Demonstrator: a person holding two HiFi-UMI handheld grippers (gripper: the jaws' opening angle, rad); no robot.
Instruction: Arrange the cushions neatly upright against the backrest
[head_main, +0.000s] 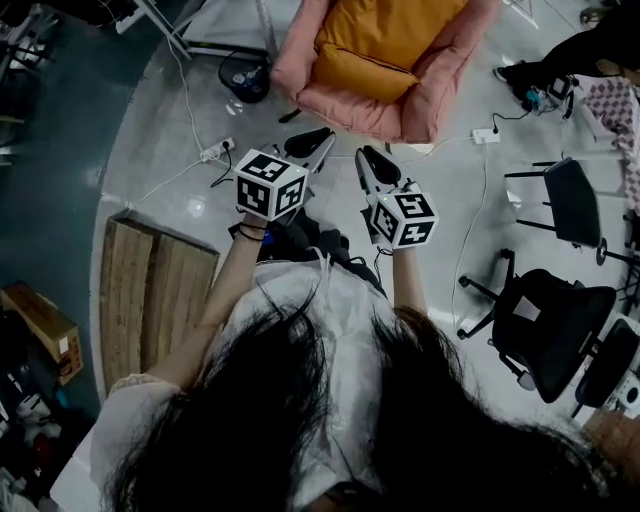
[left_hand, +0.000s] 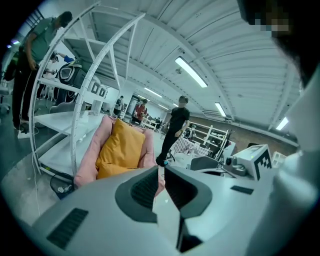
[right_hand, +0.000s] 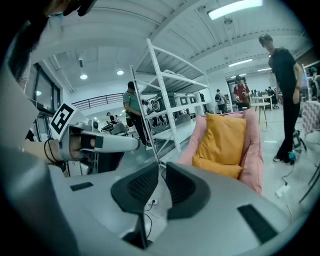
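The left gripper (left_hand: 161, 167) has its jaws drawn nearly together, with only a thin slit between the pads and nothing but floor showing through it. The right gripper (right_hand: 162, 168) is the same: jaws all but closed and gripping nothing. In the head view both are held out in front of the person, side by side and pointing towards the pink armchair (head_main: 296, 58), which stands well apart from them across a stretch of bare floor (head_main: 180, 150) crossed by cables and a power strip (head_main: 216, 151). Neither gripper touches anything. In the chair, a large orange cushion (right_hand: 226, 134) stands upright against the backrest. A second orange cushion (right_hand: 217, 168) lies low along the front edge of the seat, its back touching the foot of the upright one. A bystander in black (right_hand: 283, 75) stands just beside the chair's far arm. The task looks partly done, and the step in hand is likely the approach. The next move probably means closing in on the chair, opening the jaws wide enough for soft, bulky fabric, and taking the low cushion by an edge. Then it can be tipped up against the backrest without knocking the upright one over.
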